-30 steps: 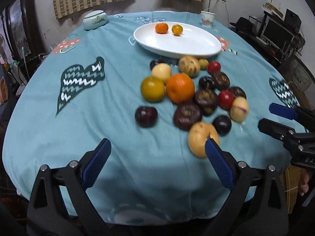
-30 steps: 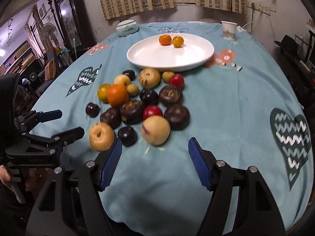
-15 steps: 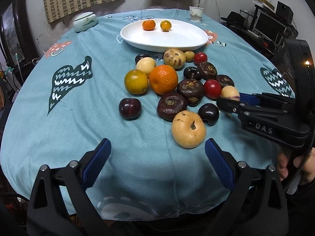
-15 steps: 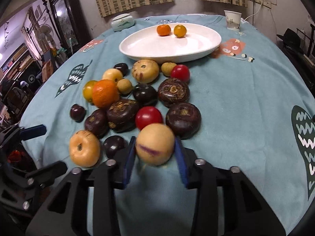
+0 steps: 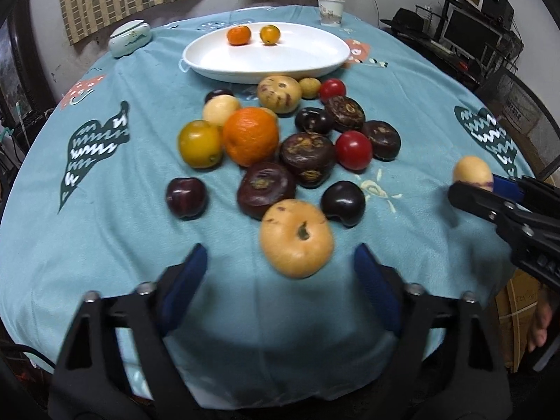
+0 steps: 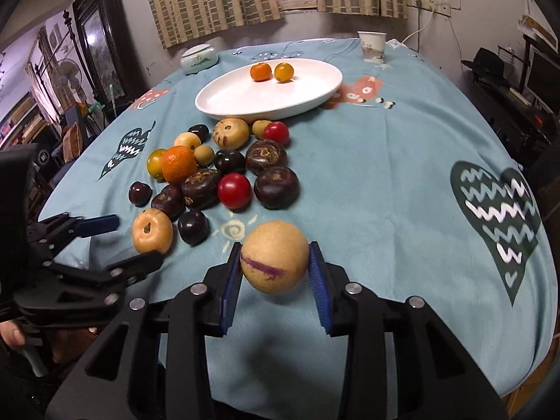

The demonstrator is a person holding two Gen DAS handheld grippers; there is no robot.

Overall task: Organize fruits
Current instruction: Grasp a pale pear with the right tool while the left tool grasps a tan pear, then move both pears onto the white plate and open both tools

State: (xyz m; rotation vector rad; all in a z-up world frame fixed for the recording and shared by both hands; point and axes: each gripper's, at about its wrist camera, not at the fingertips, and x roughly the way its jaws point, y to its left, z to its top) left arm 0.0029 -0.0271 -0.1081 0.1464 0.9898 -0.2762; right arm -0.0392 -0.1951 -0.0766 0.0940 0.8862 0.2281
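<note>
A pile of fruit lies on the teal tablecloth [image 5: 105,245] before a white oval plate [image 5: 210,66] that holds two small oranges [image 5: 239,35]. My right gripper [image 6: 274,247] is shut on a yellow fruit with a purple stripe [image 6: 276,266] and holds it clear of the cloth; the held fruit [image 5: 470,171] also shows at the right edge of the left wrist view. My left gripper [image 5: 280,249] has its jaws closing around a tan apple-shaped fruit [image 5: 296,238] at the pile's near end. A gap shows on both sides between the pads and that fruit.
The pile includes a big orange [image 5: 250,136], a yellow-green fruit [image 5: 200,143], red tomatoes [image 5: 353,149] and several dark purple fruits [image 5: 266,189]. A lidded ceramic pot [image 5: 129,38] and a paper cup [image 5: 330,10] stand at the far edge. Desks and monitors crowd the right.
My right gripper closed on the striped yellow fruit and carried it out of the pile toward the right. My left gripper moved up to the tan fruit and its jaws narrowed.
</note>
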